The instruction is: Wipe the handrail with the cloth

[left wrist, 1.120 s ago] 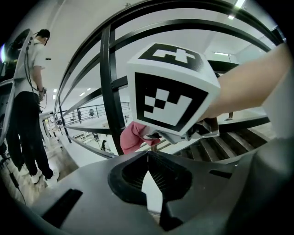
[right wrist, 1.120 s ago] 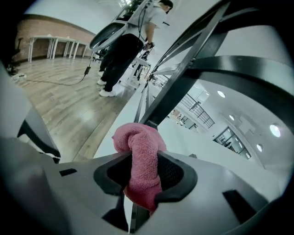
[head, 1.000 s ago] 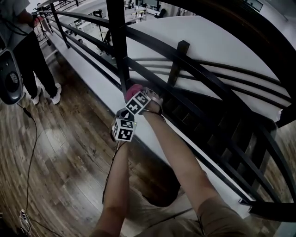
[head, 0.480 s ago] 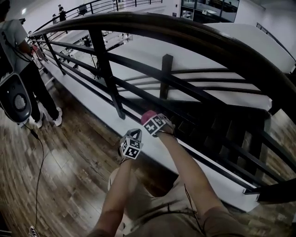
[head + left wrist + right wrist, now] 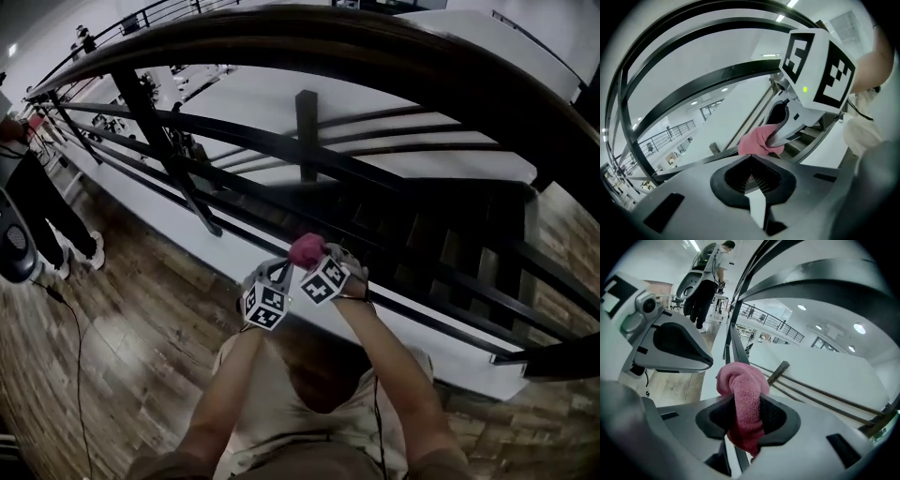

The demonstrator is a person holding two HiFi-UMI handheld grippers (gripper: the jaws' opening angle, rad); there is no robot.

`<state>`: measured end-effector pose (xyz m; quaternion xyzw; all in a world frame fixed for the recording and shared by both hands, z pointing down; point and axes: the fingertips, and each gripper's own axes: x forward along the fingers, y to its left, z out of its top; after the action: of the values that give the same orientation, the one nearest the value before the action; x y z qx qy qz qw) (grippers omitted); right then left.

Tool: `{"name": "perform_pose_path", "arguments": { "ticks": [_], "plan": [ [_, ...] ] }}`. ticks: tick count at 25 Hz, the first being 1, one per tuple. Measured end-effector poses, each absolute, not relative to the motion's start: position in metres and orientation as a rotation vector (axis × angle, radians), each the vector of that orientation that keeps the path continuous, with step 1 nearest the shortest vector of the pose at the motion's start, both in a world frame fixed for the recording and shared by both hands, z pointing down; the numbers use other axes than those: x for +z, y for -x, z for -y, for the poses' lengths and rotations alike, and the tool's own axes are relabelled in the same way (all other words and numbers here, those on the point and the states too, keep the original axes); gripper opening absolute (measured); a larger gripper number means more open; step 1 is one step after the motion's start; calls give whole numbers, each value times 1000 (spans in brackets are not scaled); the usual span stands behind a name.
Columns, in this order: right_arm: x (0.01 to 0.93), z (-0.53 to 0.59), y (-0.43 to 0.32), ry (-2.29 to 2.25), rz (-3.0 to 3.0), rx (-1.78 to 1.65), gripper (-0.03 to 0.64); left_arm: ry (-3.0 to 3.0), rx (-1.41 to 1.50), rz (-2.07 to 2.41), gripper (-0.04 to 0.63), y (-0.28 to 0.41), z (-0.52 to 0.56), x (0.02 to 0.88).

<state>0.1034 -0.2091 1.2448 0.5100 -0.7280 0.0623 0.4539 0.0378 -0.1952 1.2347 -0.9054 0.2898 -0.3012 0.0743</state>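
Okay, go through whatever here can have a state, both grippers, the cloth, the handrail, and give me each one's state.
pink cloth: bunched, clamped, its end sticking out past the jaws.
right gripper: shut on the pink cloth.
left gripper: shut, nothing between its jaws.
handrail: the pink cloth is not on its top rail.
bystander: standing upright.

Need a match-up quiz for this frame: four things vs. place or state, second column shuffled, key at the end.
1. pink terry cloth
2. left gripper
3. dark curved wooden handrail
4. person in dark trousers

A. standing on the wood floor, far left
B. jaws together, nothing between
C. arching across the top of the head view
D. clamped in the right gripper

Pairs: 1-D, 2-B, 3-C, 4-A
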Motion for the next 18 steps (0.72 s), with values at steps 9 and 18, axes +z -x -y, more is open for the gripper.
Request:
{"name": "perform_pose_path", "arguments": {
  "ticks": [9,18],
  "plan": [
    [1245,96,-228,-1356,1673,145,144,2699,-805,-590,17,-135,119,1204],
    [1234,-25,-362,-1557,1555,294,144,2704,-671,-182,17,-283,10,1180]
  ]
}}
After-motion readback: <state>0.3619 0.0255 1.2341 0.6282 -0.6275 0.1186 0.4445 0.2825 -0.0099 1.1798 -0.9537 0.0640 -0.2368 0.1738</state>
